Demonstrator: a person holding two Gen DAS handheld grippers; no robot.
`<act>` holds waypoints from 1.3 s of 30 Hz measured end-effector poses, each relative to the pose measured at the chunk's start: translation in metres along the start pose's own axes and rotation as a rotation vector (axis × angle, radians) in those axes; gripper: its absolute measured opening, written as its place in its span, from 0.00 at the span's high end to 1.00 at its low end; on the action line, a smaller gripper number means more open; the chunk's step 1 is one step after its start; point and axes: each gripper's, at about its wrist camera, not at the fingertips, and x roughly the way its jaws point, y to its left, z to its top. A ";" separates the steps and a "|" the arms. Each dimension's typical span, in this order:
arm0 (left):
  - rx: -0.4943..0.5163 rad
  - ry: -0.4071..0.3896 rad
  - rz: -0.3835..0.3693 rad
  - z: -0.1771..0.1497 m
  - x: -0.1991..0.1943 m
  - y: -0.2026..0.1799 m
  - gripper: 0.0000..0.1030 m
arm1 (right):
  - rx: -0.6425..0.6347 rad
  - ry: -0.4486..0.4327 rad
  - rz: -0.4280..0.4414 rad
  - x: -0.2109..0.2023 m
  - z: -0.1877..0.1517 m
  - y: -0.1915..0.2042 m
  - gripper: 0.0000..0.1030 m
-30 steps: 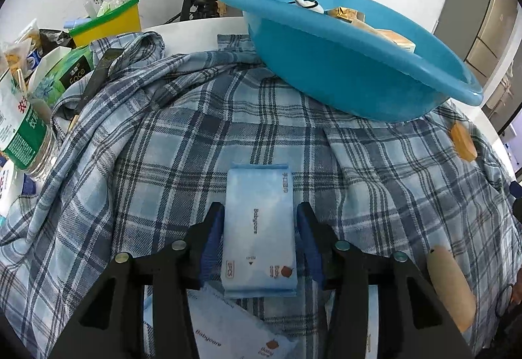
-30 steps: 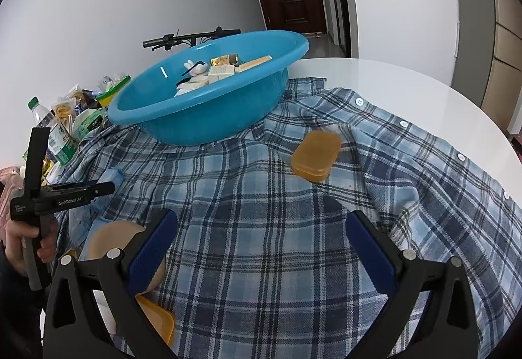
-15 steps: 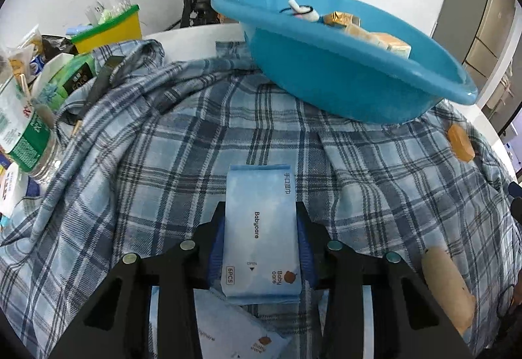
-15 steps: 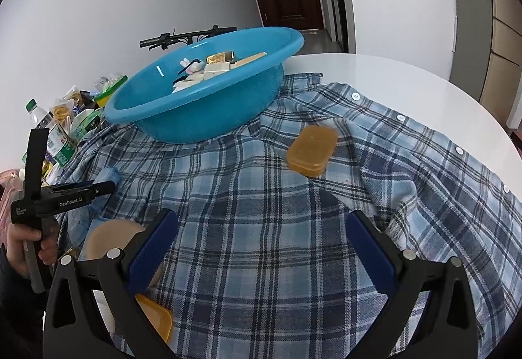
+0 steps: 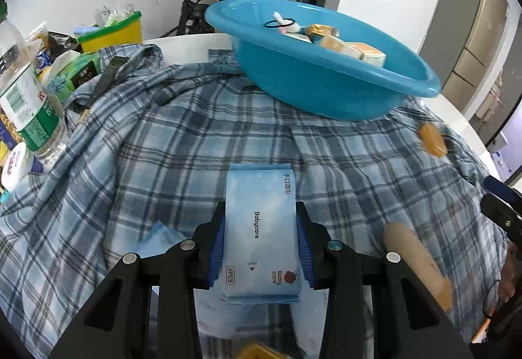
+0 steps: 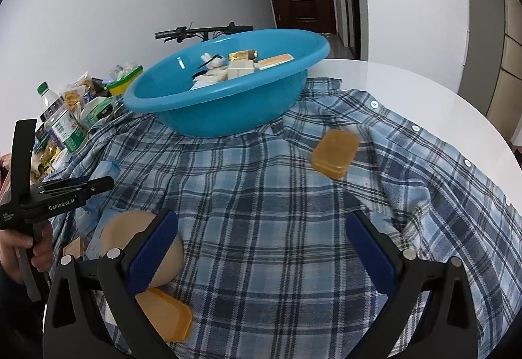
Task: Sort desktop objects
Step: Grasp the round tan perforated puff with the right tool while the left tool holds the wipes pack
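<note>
My left gripper is shut on a light blue Babycare wipes pack, held just above the plaid shirt. A second blue pack lies on the shirt under it, to the left. The blue basin stands farther back with small boxes and a white toy inside. In the right wrist view my right gripper stands open over the shirt with nothing between its fingers. An orange box lies ahead of it, and a tan roll and an orange lid sit by its left finger.
The shirt covers a round white table. A water bottle, a yellow-green bin and snack packets crowd the left side. A bicycle stands behind the basin. A hand holds the left gripper's handle.
The left gripper's pads closed onto the wipes pack and lifted it off the shirt, moving a little toward the basin. The right gripper stayed put and open.
</note>
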 end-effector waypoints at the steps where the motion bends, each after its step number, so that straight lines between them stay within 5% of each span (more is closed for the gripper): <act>1: 0.006 0.000 -0.002 -0.002 -0.001 -0.002 0.60 | -0.007 0.001 0.002 0.000 0.000 0.002 0.01; 39: -0.049 -0.063 -0.007 -0.019 -0.036 0.013 0.60 | -0.189 0.134 0.198 0.039 -0.019 0.093 0.01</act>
